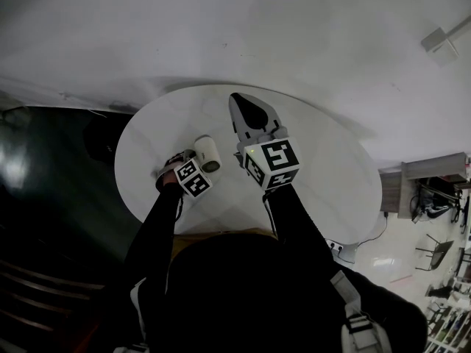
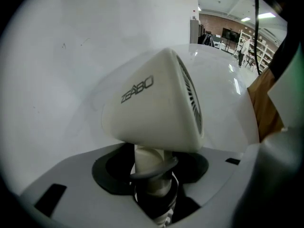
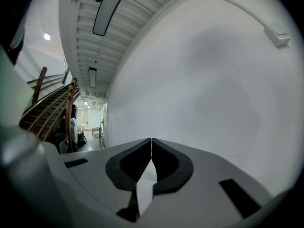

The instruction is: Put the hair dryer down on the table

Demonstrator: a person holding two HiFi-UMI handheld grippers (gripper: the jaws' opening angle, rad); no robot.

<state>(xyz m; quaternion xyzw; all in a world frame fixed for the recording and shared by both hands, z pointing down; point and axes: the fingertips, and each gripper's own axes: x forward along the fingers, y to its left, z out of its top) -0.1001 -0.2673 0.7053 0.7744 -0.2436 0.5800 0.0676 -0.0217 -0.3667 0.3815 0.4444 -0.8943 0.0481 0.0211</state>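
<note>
Over the round white counter point(image 1: 324, 182), as the head view takes it in, both of the person's black-sleeved arms reach out from the near edge. The left gripper point(image 1: 184, 166) hangs over the left part of the counter, tipped steeply down, and the white hair dryer point(image 1: 208, 154) sits right against it, a little further in from the left edge. The right gripper point(image 1: 241, 105) is held over the middle of the counter, pointing away toward the far edge, well apart from the dryer.

Looking along the left gripper point(image 2: 154, 163), the hair dryer point(image 2: 152, 103) fills the middle. Its head stands above the fingers with the slotted grille point(image 2: 191, 101) turned to the right. Its handle point(image 2: 148, 158) runs down between the fingers, which are spread wide and closed on it. A grey loop point(image 2: 154, 171) circles the handle. The glossy counter point(image 2: 223, 99) lies behind.

Along the right gripper point(image 3: 151, 148), the fingers are pressed together at their tips with nothing between them. Beyond them is a plain white wall point(image 3: 213, 80), with a wooden stair rail point(image 3: 47, 103) off to the left.
</note>
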